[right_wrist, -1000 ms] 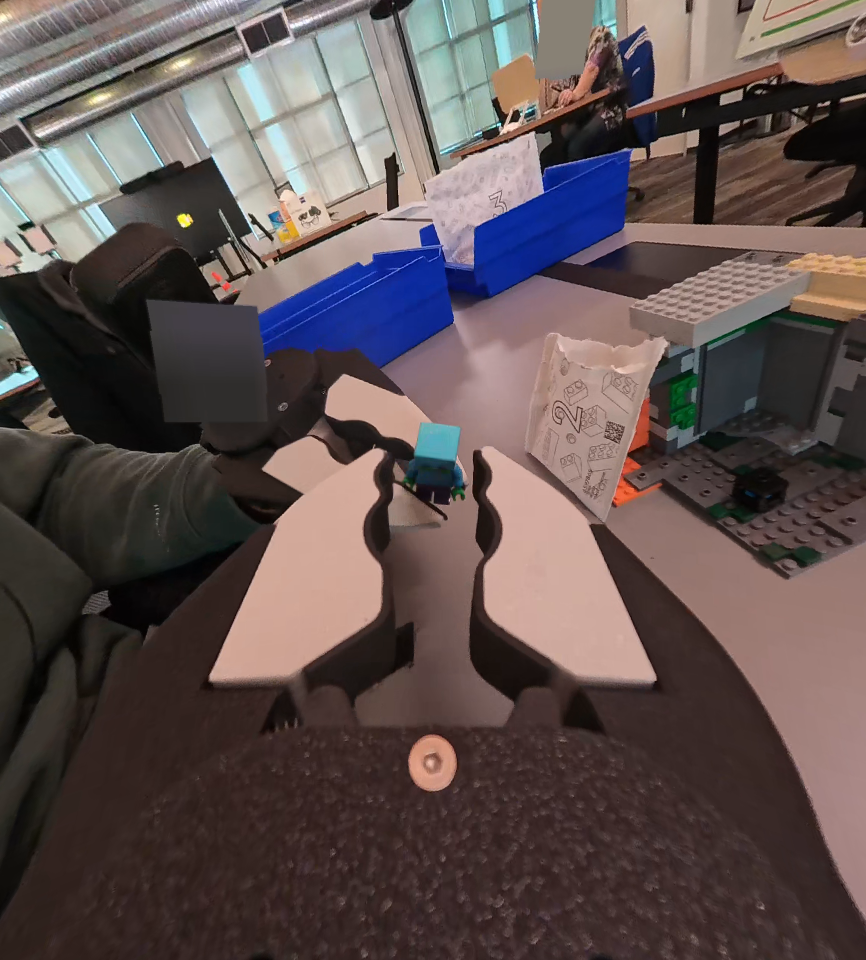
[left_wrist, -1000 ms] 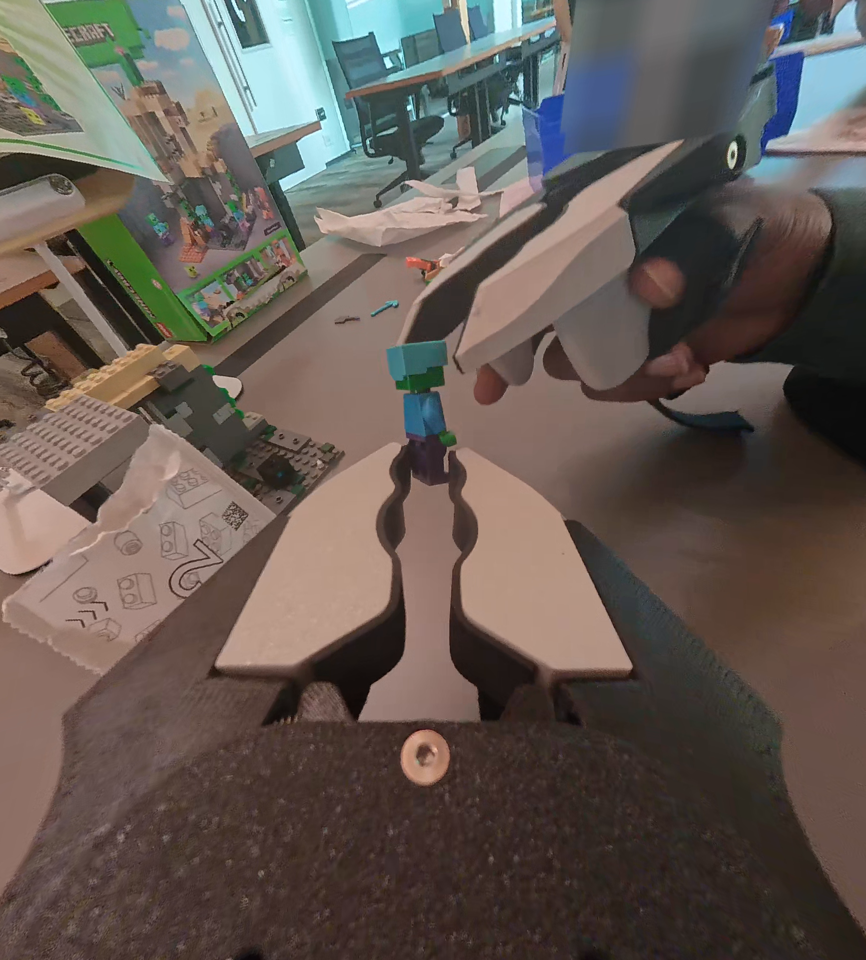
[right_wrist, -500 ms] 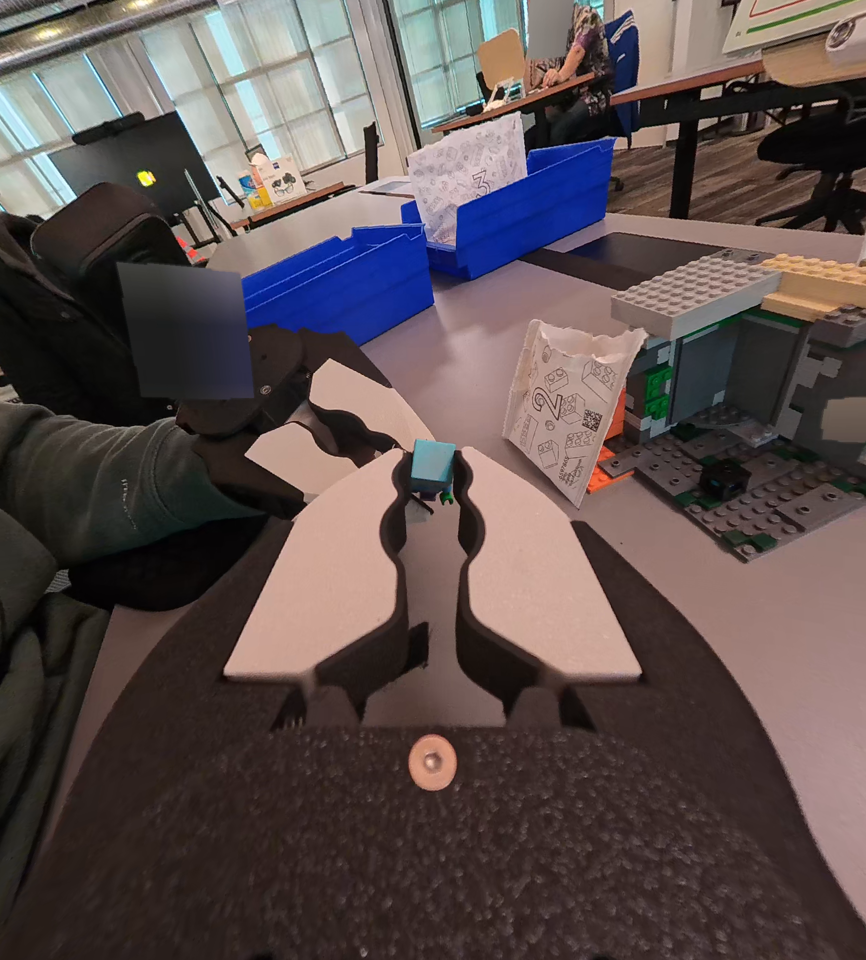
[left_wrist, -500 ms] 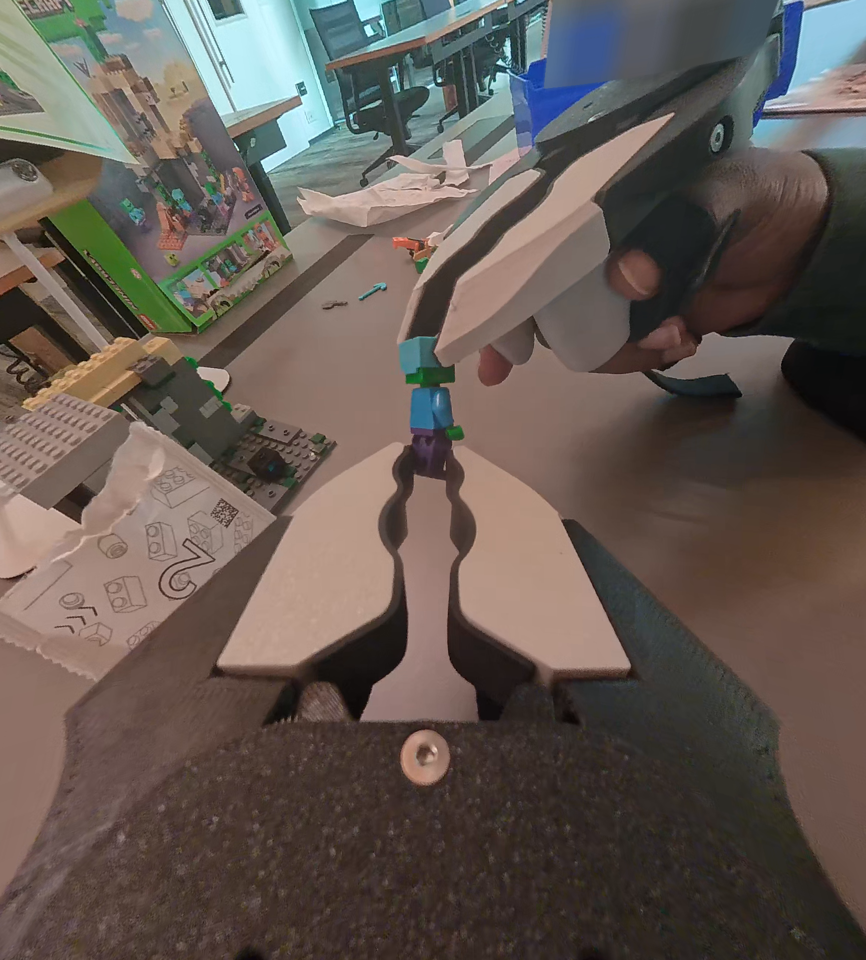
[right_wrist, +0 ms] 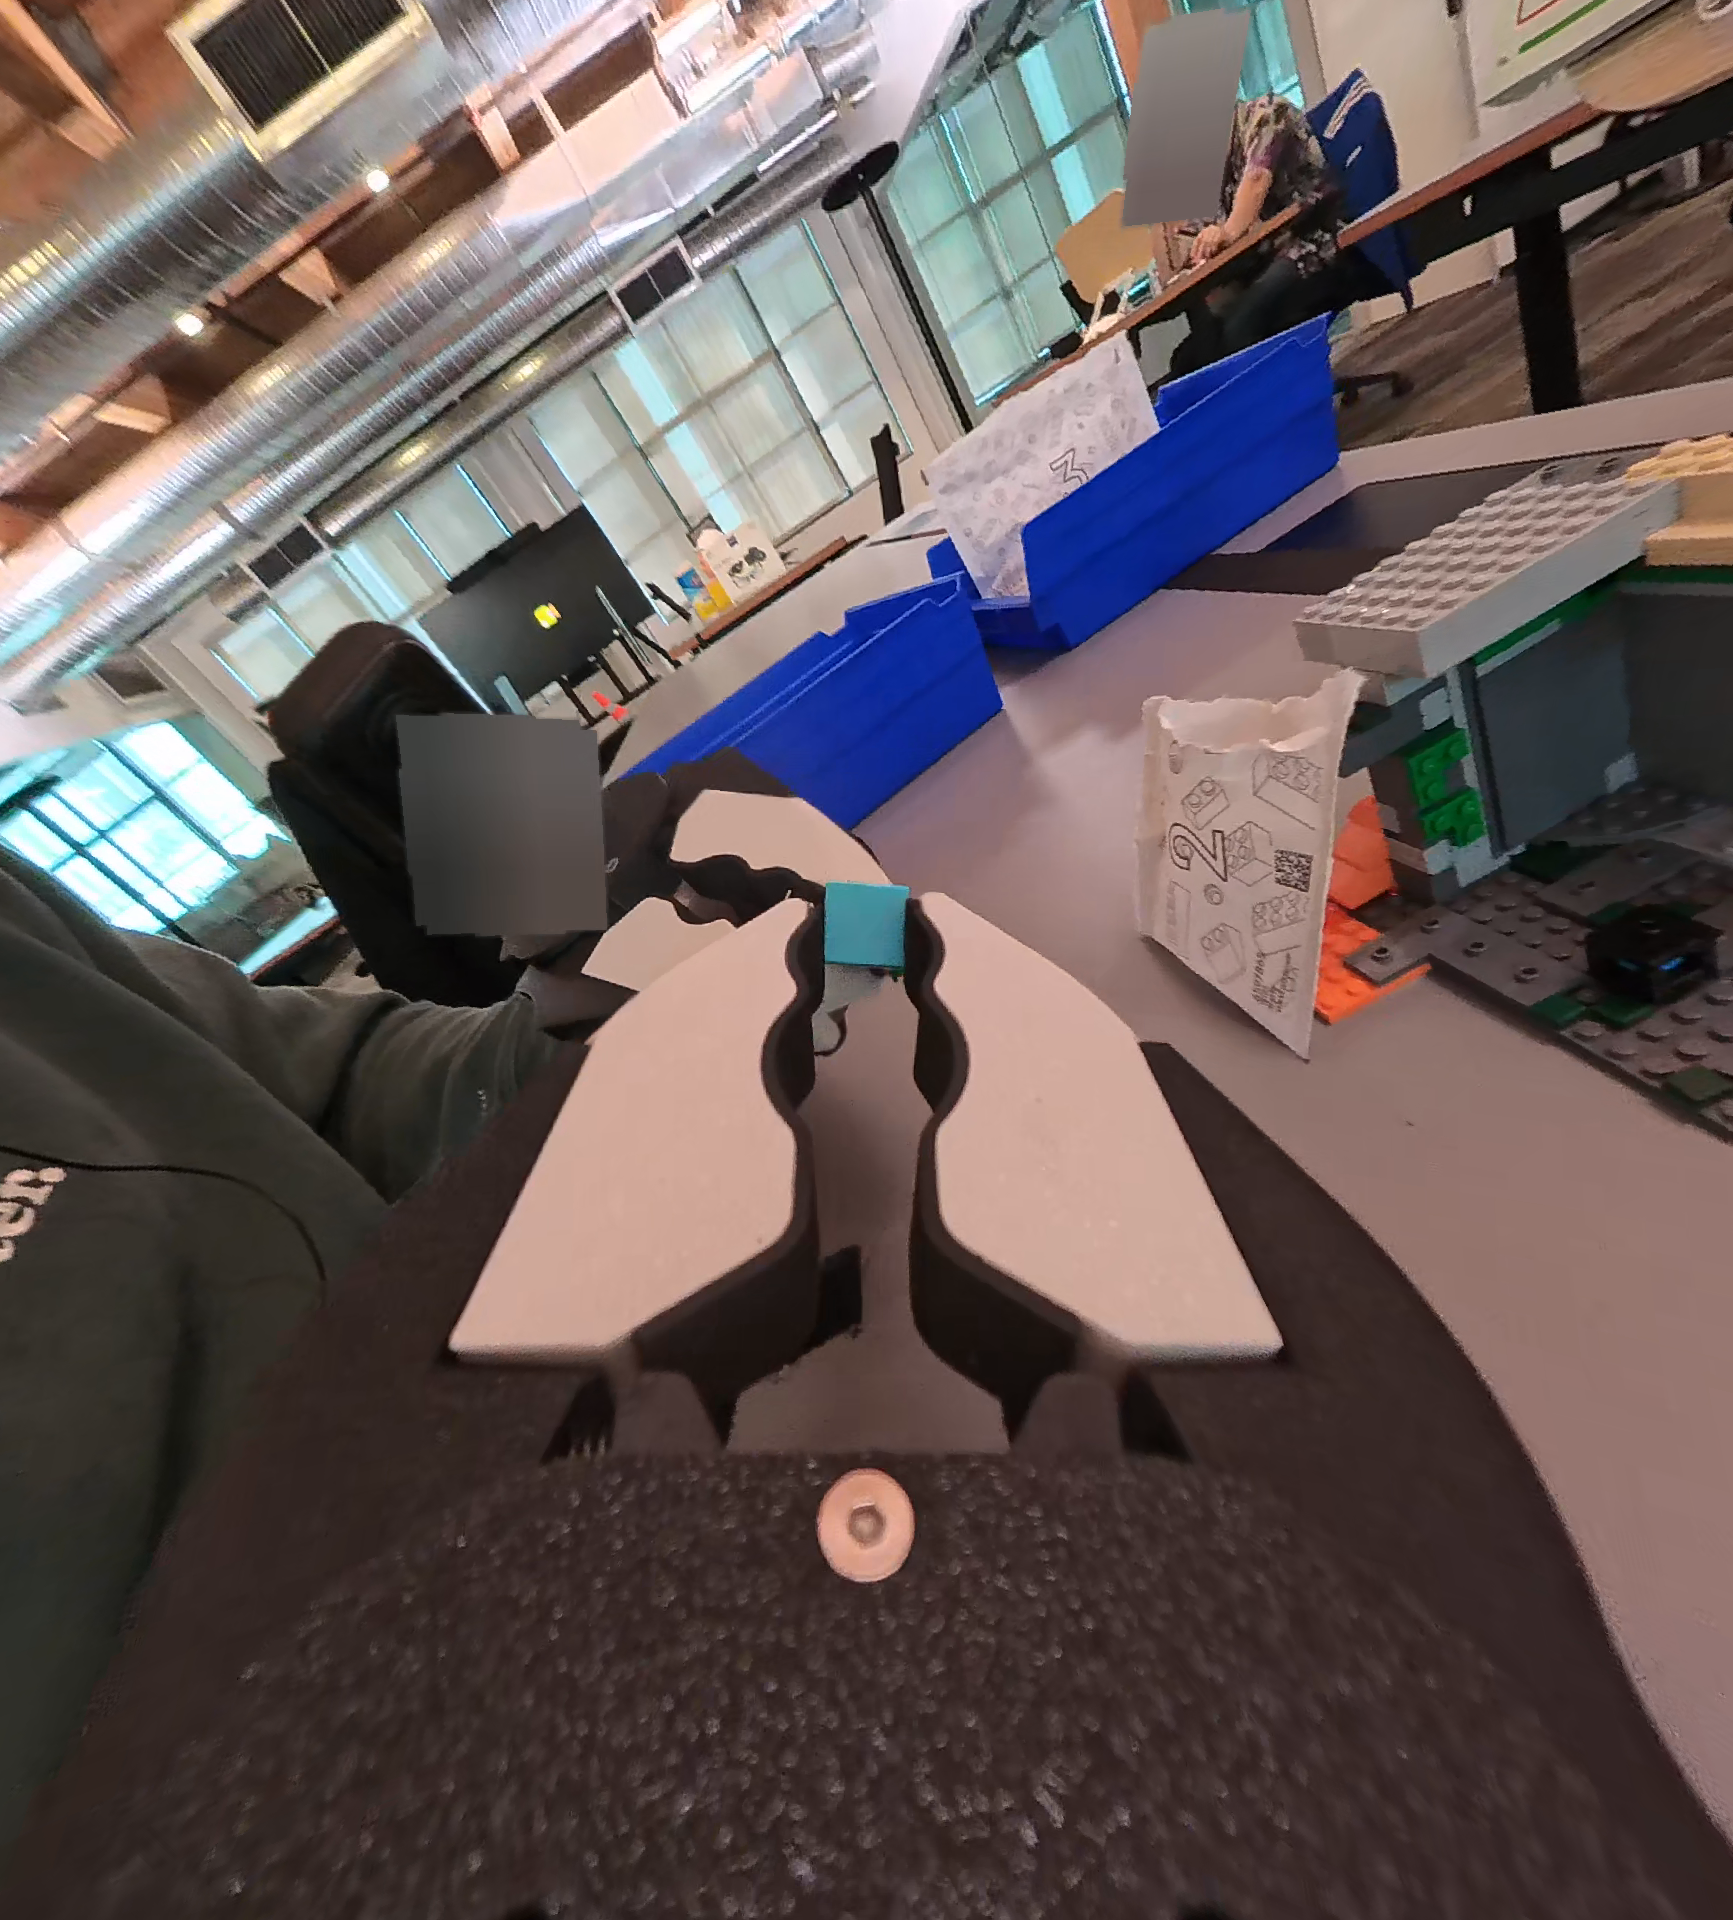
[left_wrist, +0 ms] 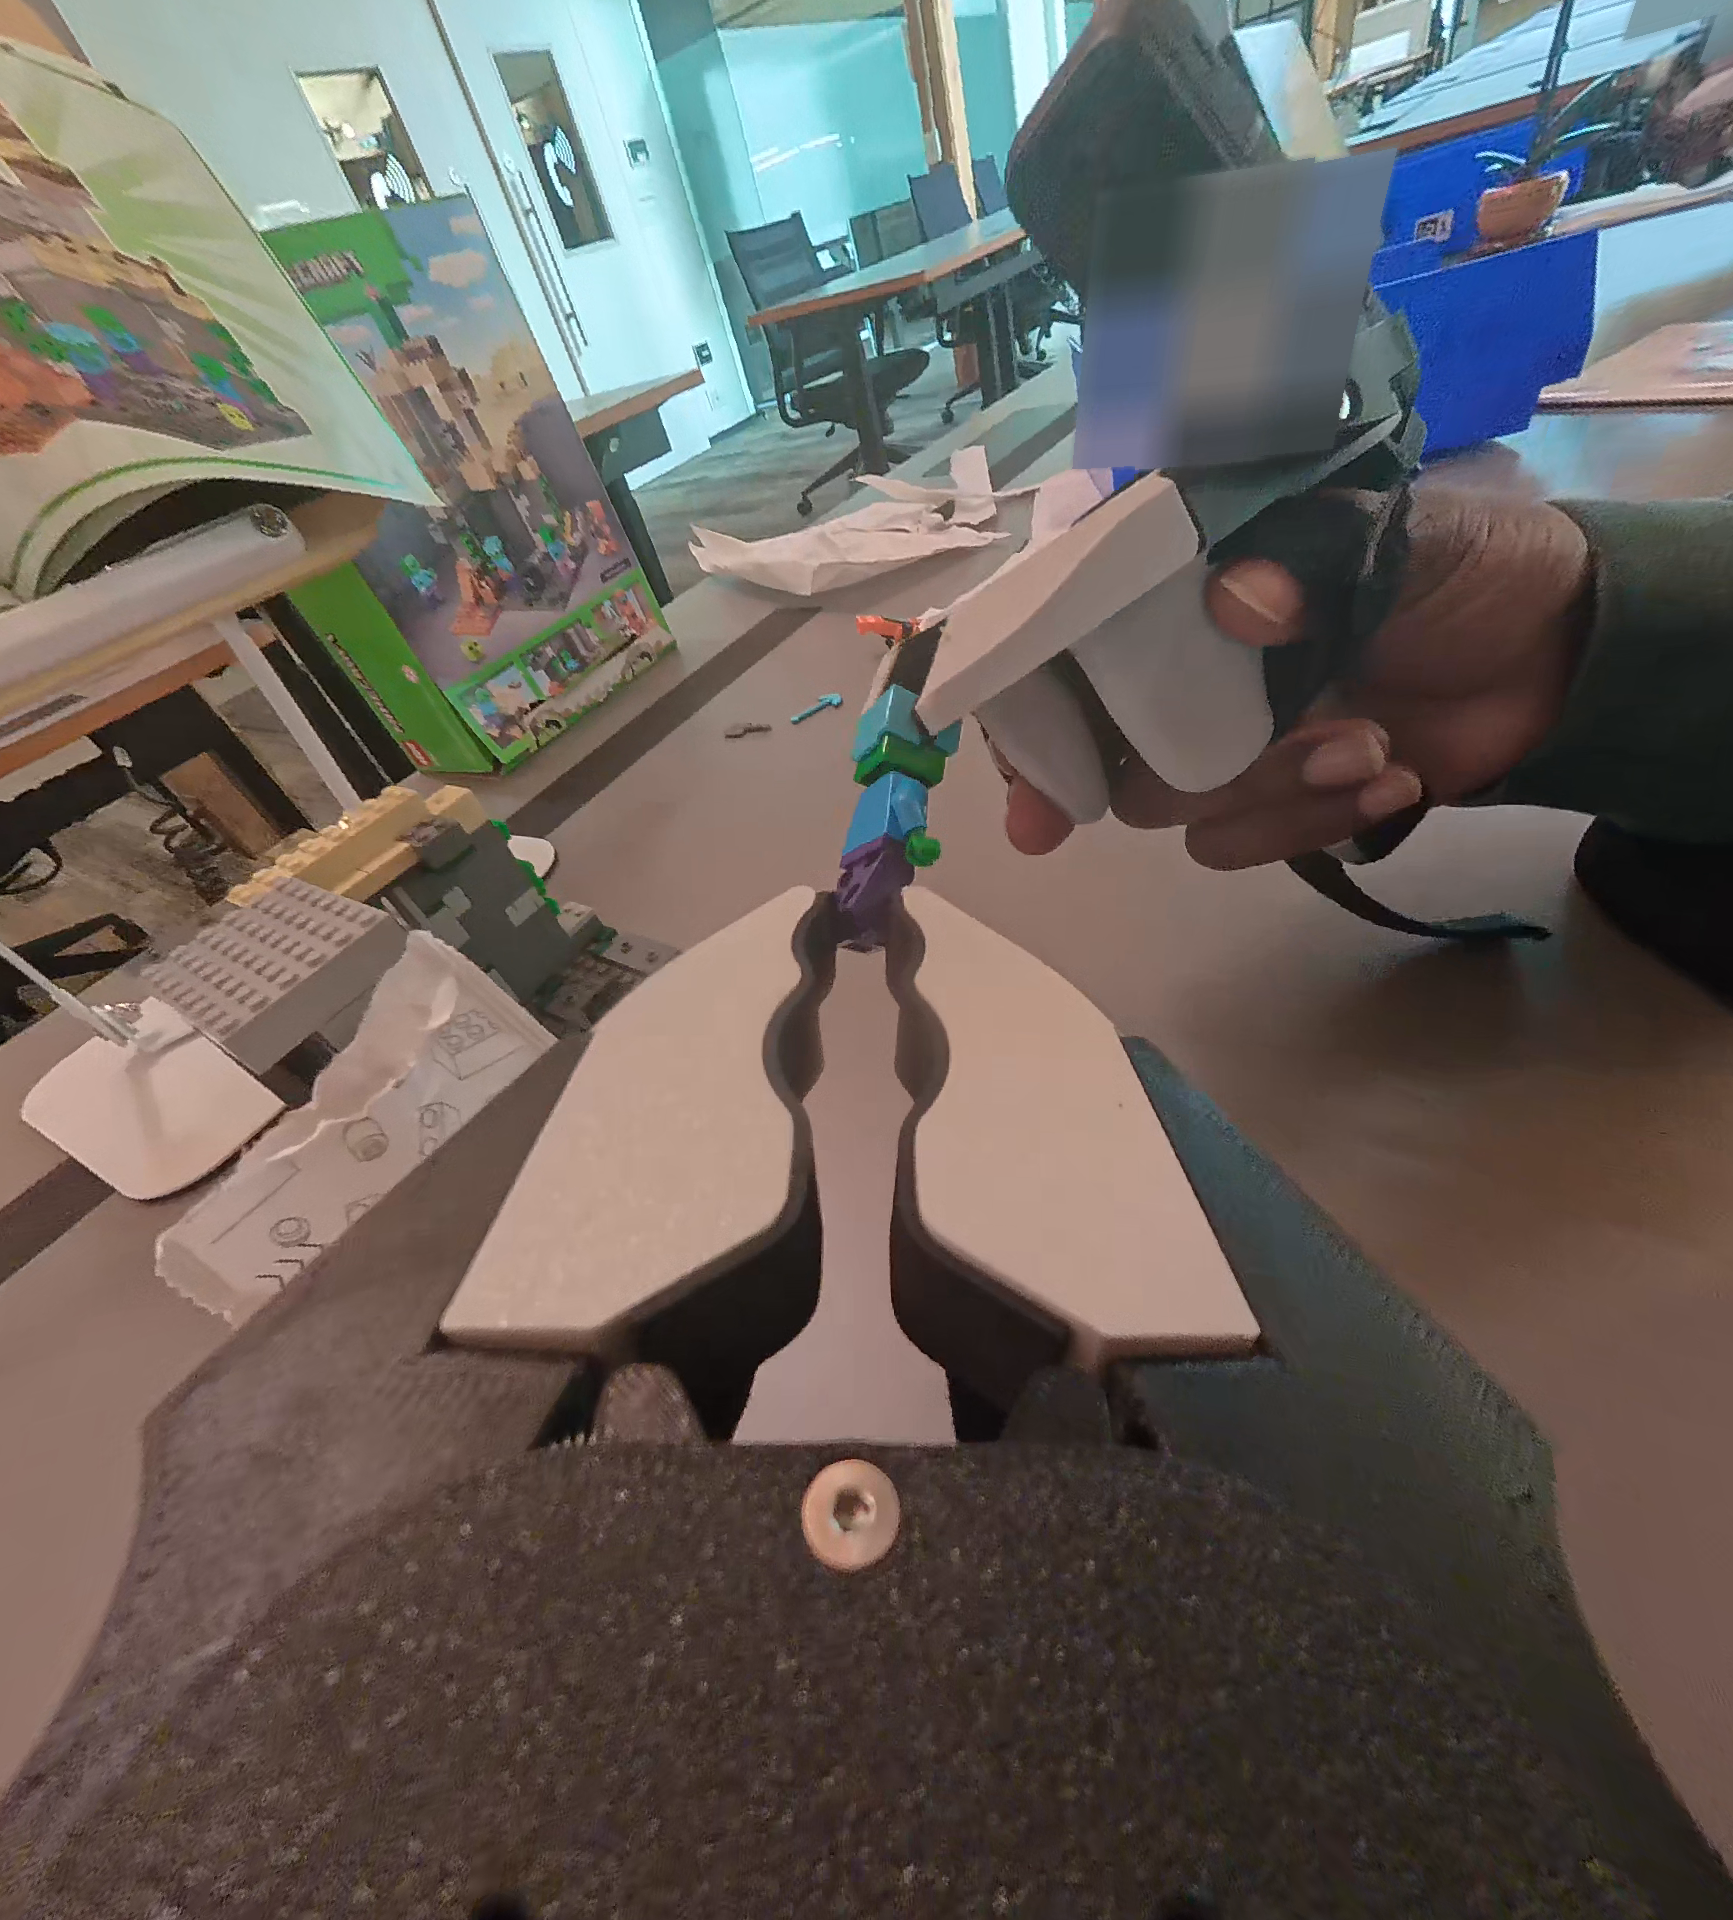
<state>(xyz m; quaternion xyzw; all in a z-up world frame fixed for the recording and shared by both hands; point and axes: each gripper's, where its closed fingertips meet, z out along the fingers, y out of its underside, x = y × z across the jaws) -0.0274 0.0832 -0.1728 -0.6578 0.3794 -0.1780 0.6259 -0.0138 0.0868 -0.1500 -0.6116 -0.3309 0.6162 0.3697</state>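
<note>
While both grippers meet over the grey desk (left_wrist: 1309, 1091), one small toy figure (left_wrist: 888, 821) hangs between them. Left gripper (left_wrist: 867, 928): fingertips clamped on the fig's purple legs, pads pressing both sides. Right gripper (right_wrist: 864, 928): closed on the teal cube head (right_wrist: 864, 923), which sits wedged between its tips w/ no gap showing. From the left wrist view the right gripper (left_wrist: 919, 701) comes in from above, held by a hand (left_wrist: 1361, 707) in a dark sleeve, and the fig leans tilted, head toward it. So the fig is up off the desk, gripped at both ends, all parts together: teal head over a green block, blue torso w/ a green hand, purple legs. Nothing has come apart or been added as far as these views show.

Around it: a torn white paper bag (right_wrist: 1241, 862) printed w/ brick drawings stands just beside a grey brick build (right_wrist: 1568, 748) on a studded baseplate, toward the desk's far right in the right wrist view. Two blue bins (right_wrist: 893, 696) sit further back, one w/ another paper bag in it. Left wrist view also shows a green toy-set box (left_wrist: 488, 520) standing by the desk's far left edge, an open instruction booklet (left_wrist: 93, 312) on a stand, crumpled white paper (left_wrist: 841, 540) and a tiny teal pickaxe piece (left_wrist: 818, 708) loose on the desk beyond the fig.
</note>
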